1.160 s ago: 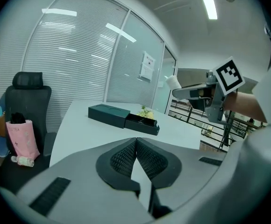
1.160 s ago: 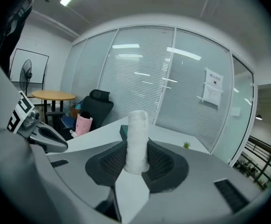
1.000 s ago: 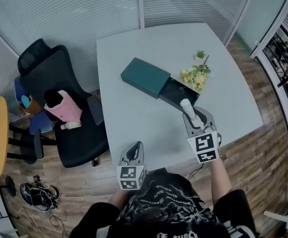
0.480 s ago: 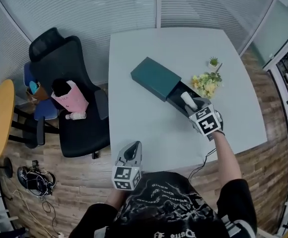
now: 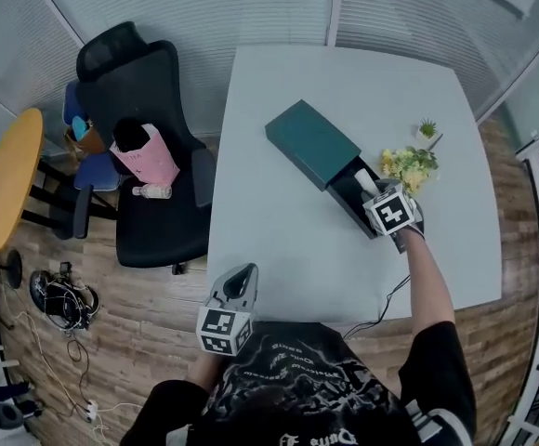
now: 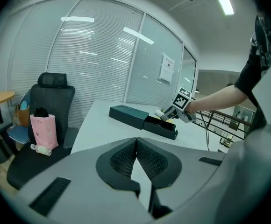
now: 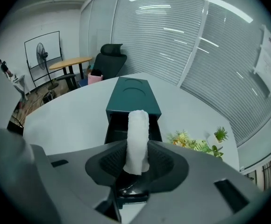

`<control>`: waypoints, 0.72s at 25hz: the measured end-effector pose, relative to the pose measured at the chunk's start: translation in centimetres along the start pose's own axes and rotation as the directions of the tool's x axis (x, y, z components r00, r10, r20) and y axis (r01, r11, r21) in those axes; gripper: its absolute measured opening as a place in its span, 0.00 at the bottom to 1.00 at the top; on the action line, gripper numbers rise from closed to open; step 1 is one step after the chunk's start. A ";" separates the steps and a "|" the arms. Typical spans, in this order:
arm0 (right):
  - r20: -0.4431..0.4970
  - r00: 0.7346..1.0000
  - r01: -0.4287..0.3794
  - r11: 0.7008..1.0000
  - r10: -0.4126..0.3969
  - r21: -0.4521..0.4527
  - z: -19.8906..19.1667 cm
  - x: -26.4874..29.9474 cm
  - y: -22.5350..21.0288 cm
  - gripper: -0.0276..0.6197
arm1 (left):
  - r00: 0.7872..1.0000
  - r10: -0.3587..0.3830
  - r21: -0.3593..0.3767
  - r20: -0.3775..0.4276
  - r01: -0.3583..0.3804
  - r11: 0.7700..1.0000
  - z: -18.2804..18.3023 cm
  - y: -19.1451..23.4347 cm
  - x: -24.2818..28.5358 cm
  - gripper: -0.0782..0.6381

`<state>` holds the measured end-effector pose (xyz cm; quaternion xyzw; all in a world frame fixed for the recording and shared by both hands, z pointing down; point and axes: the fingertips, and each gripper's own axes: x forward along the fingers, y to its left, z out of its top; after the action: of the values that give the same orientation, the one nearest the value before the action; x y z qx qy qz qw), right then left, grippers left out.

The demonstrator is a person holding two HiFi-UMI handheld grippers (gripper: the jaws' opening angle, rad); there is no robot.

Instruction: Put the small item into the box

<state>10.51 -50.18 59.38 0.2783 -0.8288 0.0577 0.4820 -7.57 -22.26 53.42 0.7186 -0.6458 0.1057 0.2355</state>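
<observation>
White and soft-looking, the small rolled item [image 7: 138, 125] is clenched in the right tongs [image 7: 137, 154] just above the open drawer [image 7: 114, 127] of the teal box [image 7: 133, 93], so the placing step seems in hand and next likely calls for lowering and releasing, while the left tongs [image 6: 136, 160] hang clenched on nothing near the bench [image 5: 269, 212] edge.

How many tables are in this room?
2: the white table with the green box on it, and a round yellow table left of the black chair. More may be hidden.

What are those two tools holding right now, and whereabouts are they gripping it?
The right tool pinches a white roll by one end; the left tool holds nothing.
</observation>
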 end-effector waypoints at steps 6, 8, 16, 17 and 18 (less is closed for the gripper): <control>-0.124 0.984 -0.122 0.991 0.128 0.055 -1.8 3.6 1.2 0.26 | 0.998 0.047 -0.020 -0.029 -0.047 0.999 -0.9 0.6 -0.6 0.13; -0.135 0.977 -0.159 0.985 0.166 0.061 -1.8 4.4 1.8 0.26 | 0.998 0.049 -0.044 -0.031 -0.050 0.998 -1.1 0.8 -0.9 0.13; -0.168 0.977 -0.143 0.988 0.131 -0.056 -1.4 6.8 1.4 0.26 | 0.992 0.117 -0.069 -0.052 -0.121 0.990 -1.7 1.8 -2.0 0.13; -0.198 0.977 -0.092 0.992 0.074 -0.082 -1.9 6.8 0.2 0.27 | 0.991 0.121 -0.071 -0.058 -0.125 0.990 -1.9 1.8 -2.1 0.13; -0.231 0.971 -0.086 0.993 0.066 -0.076 -2.6 6.8 0.0 0.27 | 0.990 0.123 -0.075 -0.064 -0.128 0.989 -2.0 1.8 -2.3 0.13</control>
<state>9.95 -51.98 66.40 0.2170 -0.7796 0.0723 0.5830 -9.36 -19.42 54.47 0.6632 -0.6862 0.1159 0.2754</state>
